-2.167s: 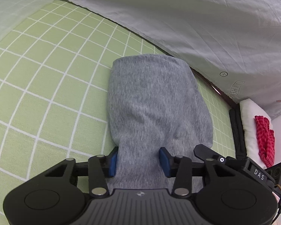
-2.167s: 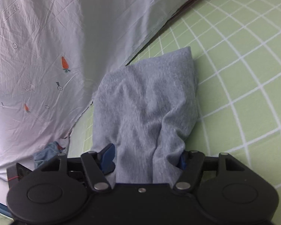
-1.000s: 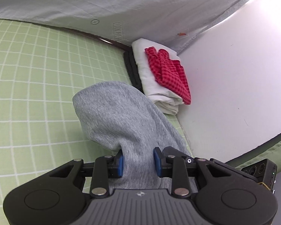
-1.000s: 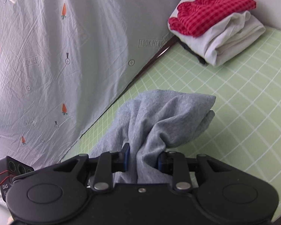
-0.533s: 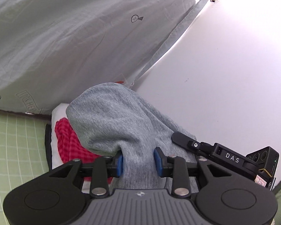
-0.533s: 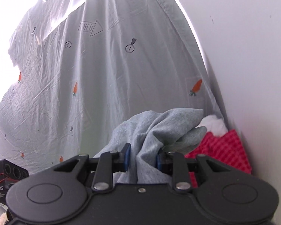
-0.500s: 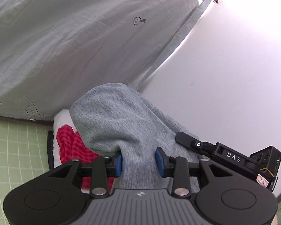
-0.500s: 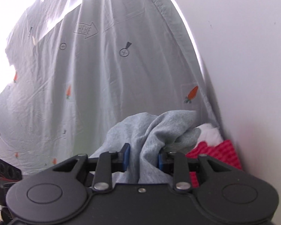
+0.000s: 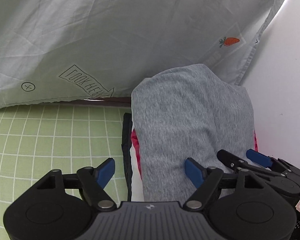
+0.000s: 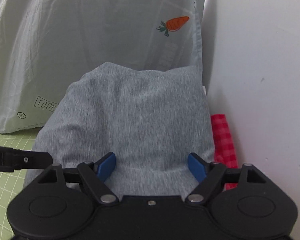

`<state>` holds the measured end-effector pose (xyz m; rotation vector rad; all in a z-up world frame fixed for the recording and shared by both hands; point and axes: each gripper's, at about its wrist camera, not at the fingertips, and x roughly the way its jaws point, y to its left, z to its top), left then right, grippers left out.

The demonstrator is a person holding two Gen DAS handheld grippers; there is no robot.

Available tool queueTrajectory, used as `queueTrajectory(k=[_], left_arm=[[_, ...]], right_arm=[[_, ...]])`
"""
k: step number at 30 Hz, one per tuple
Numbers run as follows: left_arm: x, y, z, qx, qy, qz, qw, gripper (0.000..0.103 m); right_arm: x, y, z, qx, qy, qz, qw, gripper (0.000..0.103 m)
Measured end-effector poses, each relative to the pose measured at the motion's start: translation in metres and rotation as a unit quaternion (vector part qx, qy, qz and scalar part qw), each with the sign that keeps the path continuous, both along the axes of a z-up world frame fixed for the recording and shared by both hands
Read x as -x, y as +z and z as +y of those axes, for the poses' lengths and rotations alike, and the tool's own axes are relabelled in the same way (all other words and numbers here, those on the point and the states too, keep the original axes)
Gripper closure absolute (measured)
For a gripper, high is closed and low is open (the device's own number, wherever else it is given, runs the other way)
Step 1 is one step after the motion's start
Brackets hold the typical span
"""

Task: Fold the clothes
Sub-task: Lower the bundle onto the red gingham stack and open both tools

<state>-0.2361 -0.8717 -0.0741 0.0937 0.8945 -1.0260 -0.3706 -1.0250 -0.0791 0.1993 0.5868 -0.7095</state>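
My left gripper (image 9: 150, 170): fingers spread wide, gripping nothing; right blue pad rests against folded grey garment (image 9: 192, 124), left pad over green checked sheet (image 9: 50, 136). My right gripper (image 10: 152, 167): fingers wide apart too, straddling garment's near edge, no pinch. Garment lies on top of stack in corner: red checked cloth (image 10: 224, 138) peeks out at both sides, white layer (image 9: 135, 180) and dark layer (image 9: 127, 150) beneath. Carrot-print sheet (image 9: 110, 30) hangs behind, white wall (image 10: 260, 70) to right.
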Motion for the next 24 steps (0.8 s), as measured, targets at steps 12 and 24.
queueTrajectory(k=[12,24], left_arm=[[0.047,0.055,0.060,0.063,-0.020,-0.138,0.9882,0.000],[0.110,0.097,0.161,0.102,-0.001,-0.135,0.9856,0.000]], right_arm=[[0.048,0.054,0.068,0.077,-0.053,-0.009,0.996,0.001],[0.125,0.085,0.176,0.045,-0.072,-0.047,0.995,0.000]])
